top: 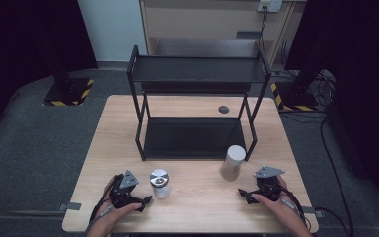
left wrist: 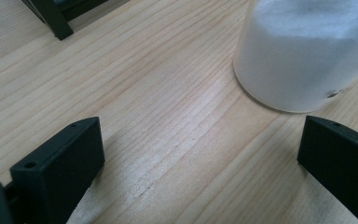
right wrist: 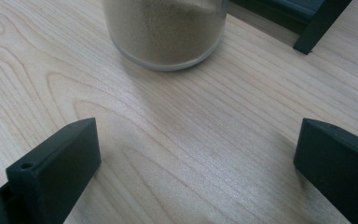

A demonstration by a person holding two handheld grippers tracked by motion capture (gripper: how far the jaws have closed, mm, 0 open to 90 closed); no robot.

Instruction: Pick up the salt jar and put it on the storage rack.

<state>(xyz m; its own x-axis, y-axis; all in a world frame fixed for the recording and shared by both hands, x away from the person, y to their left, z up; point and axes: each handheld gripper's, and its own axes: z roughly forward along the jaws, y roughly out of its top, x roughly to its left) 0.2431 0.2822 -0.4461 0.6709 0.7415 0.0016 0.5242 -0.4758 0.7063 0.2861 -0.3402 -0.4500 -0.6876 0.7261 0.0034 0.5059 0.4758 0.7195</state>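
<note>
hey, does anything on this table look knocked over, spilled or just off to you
Nothing stands out. The short jar with the silver lid and the taller jar of tan powder both stand upright on the table, no spill around them. The black shelf sits square. Both claws, left and right, are open.

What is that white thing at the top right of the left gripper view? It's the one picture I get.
Observer: A small jar of white stuff with a shiny metal lid, seen from the high view. It stands on the table just ahead of the left gripper.
Operator: Is anything else on the table?
Observer: Yes, a taller jar with a white lid stands by the black rack's front right leg.
Operator: What's in that one?
Observer: The right gripper view shows a tan, sandy powder inside.
Operator: Is the other hand holding it?
Observer: No. The right gripper is open, its jaws spread, with bare wood between.
</note>
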